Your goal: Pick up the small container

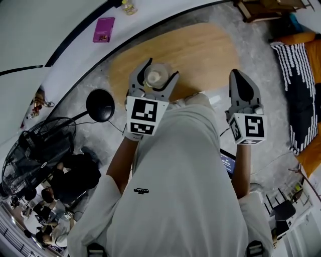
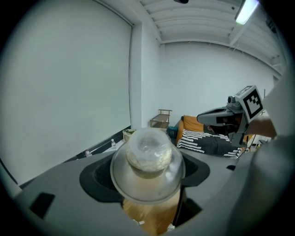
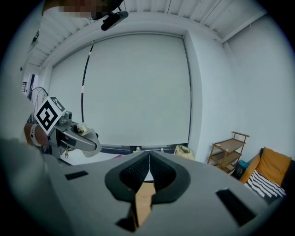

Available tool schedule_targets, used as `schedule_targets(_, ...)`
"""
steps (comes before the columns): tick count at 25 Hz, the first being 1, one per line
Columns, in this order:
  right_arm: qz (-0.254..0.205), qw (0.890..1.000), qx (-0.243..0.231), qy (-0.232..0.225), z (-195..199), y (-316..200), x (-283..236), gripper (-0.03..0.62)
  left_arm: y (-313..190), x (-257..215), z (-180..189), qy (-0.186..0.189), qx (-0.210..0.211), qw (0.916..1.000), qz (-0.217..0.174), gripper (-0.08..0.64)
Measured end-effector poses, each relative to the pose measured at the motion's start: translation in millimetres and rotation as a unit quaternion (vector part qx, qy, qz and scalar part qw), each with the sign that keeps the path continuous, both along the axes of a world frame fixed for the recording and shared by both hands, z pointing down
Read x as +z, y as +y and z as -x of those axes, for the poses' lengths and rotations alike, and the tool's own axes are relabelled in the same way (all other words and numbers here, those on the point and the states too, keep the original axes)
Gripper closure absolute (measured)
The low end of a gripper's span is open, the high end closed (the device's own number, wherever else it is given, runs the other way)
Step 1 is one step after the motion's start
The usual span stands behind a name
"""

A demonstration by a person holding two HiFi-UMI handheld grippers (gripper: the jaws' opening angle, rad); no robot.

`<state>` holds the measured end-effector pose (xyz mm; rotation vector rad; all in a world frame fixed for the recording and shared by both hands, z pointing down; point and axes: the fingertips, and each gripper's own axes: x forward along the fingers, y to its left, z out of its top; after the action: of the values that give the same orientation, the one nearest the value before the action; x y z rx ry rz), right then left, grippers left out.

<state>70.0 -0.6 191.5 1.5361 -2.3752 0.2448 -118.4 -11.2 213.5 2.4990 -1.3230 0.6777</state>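
Observation:
A small clear container (image 1: pixel 156 76) with pale contents sits between the jaws of my left gripper (image 1: pixel 153 78), which is shut on it and holds it up above the oval wooden table (image 1: pixel 200 50). In the left gripper view the small clear container (image 2: pixel 147 162) fills the gap between the jaws, round and translucent, with the table's wood showing beneath it. My right gripper (image 1: pixel 243 86) hangs to the right over the table's near edge, shut with nothing in it; the right gripper (image 3: pixel 148 169) shows its ribbed pads pressed together. The left gripper (image 3: pixel 69 133) with the container also appears in the right gripper view.
A pink packet (image 1: pixel 104 29) and a small bottle (image 1: pixel 129 7) lie on the white ledge at the back. A black lamp (image 1: pixel 100 105) and a fan (image 1: pixel 37 145) stand left. A striped cushion (image 1: pixel 301 95) on an orange sofa lies right. A wooden shelf trolley (image 3: pixel 229 152) stands by the wall.

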Motion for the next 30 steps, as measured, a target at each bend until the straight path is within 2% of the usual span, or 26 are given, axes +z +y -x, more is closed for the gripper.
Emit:
schedule_targets(7, -0.019, 1.000, 0.003, 0.006, 4.2, -6.0, -12.9, 0.583, -0.2, -6.3, 19.1, -0.004, -0.010, 0.9999, -0.003, 0.225)
schedule_targets(17, -0.045, 0.999, 0.005, -0.022, 13.8, -17.1, -31.3, 0.583, 3.3, -14.6, 35.0, -0.005, -0.031, 0.9995, -0.003, 0.225)
schedule_targets(30, -0.034, 0.999, 0.008, -0.013, 9.9, -5.4, -27.7, 0.584, 16.7, -14.7, 38.0, 0.000, -0.035, 0.9994, 0.002, 0.225)
